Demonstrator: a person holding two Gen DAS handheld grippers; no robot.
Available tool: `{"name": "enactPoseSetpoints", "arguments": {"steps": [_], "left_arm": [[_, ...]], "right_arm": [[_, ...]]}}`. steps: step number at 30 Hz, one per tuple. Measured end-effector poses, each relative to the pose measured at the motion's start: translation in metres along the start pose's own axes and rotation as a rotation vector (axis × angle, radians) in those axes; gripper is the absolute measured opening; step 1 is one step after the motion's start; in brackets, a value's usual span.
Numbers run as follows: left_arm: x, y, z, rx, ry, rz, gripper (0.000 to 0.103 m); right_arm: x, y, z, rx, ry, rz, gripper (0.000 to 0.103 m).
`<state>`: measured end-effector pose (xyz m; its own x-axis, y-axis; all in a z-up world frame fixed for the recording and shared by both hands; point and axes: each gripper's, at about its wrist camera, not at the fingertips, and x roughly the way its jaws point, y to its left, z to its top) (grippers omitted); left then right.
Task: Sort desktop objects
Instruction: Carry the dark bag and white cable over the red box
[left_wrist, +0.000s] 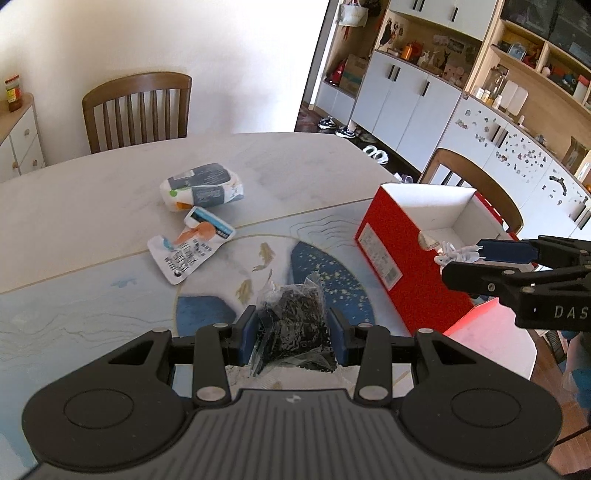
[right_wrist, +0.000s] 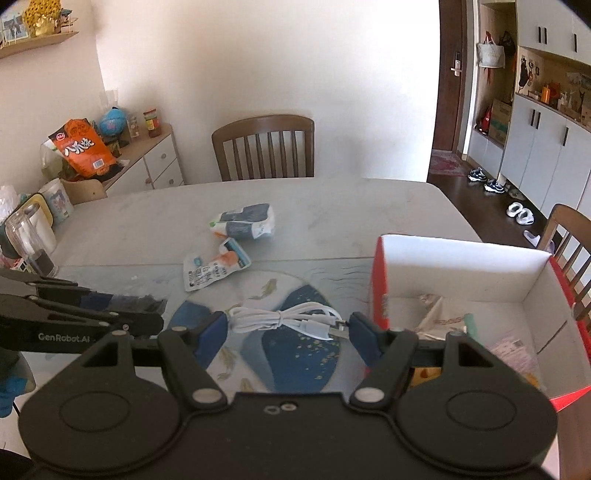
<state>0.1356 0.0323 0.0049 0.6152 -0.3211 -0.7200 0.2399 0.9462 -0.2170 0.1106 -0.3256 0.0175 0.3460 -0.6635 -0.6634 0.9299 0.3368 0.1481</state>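
My left gripper (left_wrist: 291, 328) is shut on a clear bag of small black pieces (left_wrist: 293, 325), held just above the table mat. My right gripper (right_wrist: 286, 326) is shut on a bundled white USB cable (right_wrist: 284, 319), lifted above the mat beside the red box (right_wrist: 380, 291); in the left wrist view the right gripper (left_wrist: 465, 258) holds the cable (left_wrist: 456, 254) over the box's (left_wrist: 388, 240) near wall. A white-and-blue packet (left_wrist: 202, 186), a small flat pouch (left_wrist: 181, 254) and a small tube pack (left_wrist: 210, 225) lie on the table beyond.
The red box, white inside, holds papers and small items (right_wrist: 461, 325). Wooden chairs (right_wrist: 264, 147) stand at the far side and right of the table. A glass jar (right_wrist: 29, 240) and containers stand at the left edge.
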Motion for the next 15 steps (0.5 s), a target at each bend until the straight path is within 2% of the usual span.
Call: {"name": "enactPoseSetpoints", "arguments": {"steps": [15], "left_arm": [[0.009,-0.055,0.015,0.005,-0.016,0.003,0.039]], "right_arm": [[-0.017,-0.068,0.005,0.008,-0.015,-0.01,0.072]]}}
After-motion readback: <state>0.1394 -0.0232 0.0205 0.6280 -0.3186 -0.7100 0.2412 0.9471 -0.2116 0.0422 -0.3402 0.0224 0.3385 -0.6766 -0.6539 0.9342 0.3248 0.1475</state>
